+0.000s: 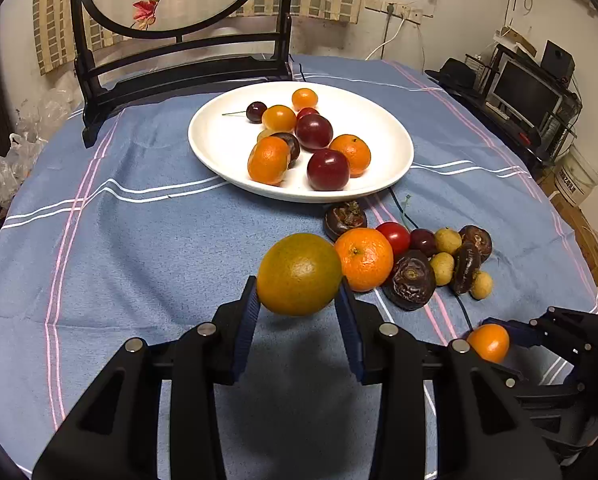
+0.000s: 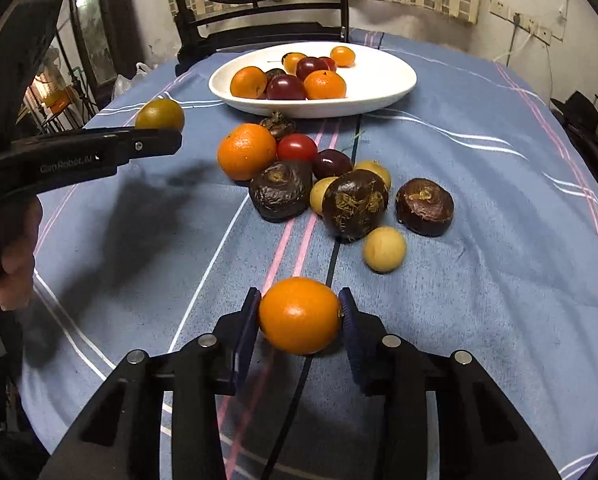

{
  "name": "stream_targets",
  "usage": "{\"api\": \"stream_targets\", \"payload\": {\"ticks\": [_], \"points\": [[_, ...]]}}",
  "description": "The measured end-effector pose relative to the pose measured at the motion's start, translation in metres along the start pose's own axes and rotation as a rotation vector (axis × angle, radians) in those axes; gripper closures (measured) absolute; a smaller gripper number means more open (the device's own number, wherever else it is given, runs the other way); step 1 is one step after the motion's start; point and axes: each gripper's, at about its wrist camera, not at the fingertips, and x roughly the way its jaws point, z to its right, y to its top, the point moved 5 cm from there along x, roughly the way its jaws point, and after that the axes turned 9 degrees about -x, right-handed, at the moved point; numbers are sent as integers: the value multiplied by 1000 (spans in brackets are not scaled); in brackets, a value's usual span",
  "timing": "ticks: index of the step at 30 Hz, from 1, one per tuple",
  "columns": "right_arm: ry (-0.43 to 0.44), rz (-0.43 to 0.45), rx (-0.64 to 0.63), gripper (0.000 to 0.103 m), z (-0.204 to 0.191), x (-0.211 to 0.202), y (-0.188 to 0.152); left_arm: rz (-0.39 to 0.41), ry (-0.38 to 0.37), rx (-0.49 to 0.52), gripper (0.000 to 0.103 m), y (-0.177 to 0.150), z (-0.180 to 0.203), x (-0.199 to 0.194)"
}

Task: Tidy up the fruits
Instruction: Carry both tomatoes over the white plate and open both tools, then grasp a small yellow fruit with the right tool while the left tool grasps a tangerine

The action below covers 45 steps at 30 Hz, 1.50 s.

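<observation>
My left gripper [image 1: 299, 292] is shut on a green-orange citrus [image 1: 299, 274] and holds it above the blue cloth, short of the white plate [image 1: 219, 148]. In the right wrist view that citrus [image 2: 159, 114] shows at the left, above the left gripper's fingers [image 2: 155, 140]. My right gripper [image 2: 301, 312] is shut on a small orange fruit [image 2: 299, 314], low over the cloth. Ahead of it lies a loose pile: an orange [image 2: 246, 152], a red tomato [image 2: 297, 148], dark water chestnuts [image 2: 355, 204] and pale longans [image 2: 384, 249]. The plate [image 2: 379, 80] carries several oranges and dark plums.
A dark wooden stand with a round screen [image 1: 179, 64] rises just behind the plate. A person's hand [image 2: 15, 256] grips the left tool. Shelves with a monitor [image 1: 527, 92] stand beyond the table's right edge, and plastic bags [image 1: 15, 160] beyond the left.
</observation>
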Motion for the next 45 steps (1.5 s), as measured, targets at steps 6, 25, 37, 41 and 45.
{"api": "stream_targets", "payload": {"ticks": [6,25,37,41,45], "points": [[3,152,10,63,14,-34,31,16,-8,16,66,18,4,-5],[-71,131,85,48,75,73,179,-24,99,-94,65,131,-18,91],[-14,208,133,46,71,10,133,58,79,-82,24,92,-3,22],[-25,175,125,46,68,-5,98,34,49,-88,23,56,0,6],[-48,151,114,46,63,-19,62,19,34,-108,22,21,-3,-4]]}}
